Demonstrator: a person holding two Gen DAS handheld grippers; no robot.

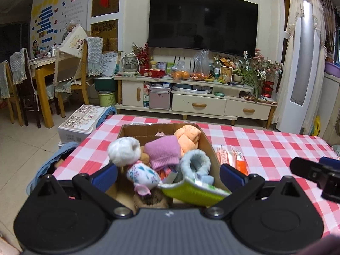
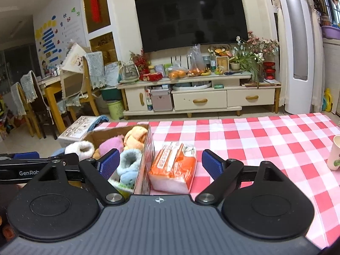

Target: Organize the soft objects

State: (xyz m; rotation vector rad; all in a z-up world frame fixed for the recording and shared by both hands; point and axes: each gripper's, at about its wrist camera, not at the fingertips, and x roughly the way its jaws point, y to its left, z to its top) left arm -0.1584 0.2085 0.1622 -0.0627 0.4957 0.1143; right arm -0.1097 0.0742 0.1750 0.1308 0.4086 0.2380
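Two grippers (image 1: pixel 169 173) (image 2: pixel 160 162) wide, empty | box (image 1: pixel 136 130) lengthwise away, full of soft toys (image 1: pixel 163 153)

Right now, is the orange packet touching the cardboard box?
Cannot tell. In the right wrist view the orange packet lies right beside the cardboard box, but no contact or gap shows plainly.

cup (image 2: pixel 335 155) cut off (right edge)

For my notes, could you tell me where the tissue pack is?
In the right wrist view, the tissue pack lies on the checked cloth, just right of the box.
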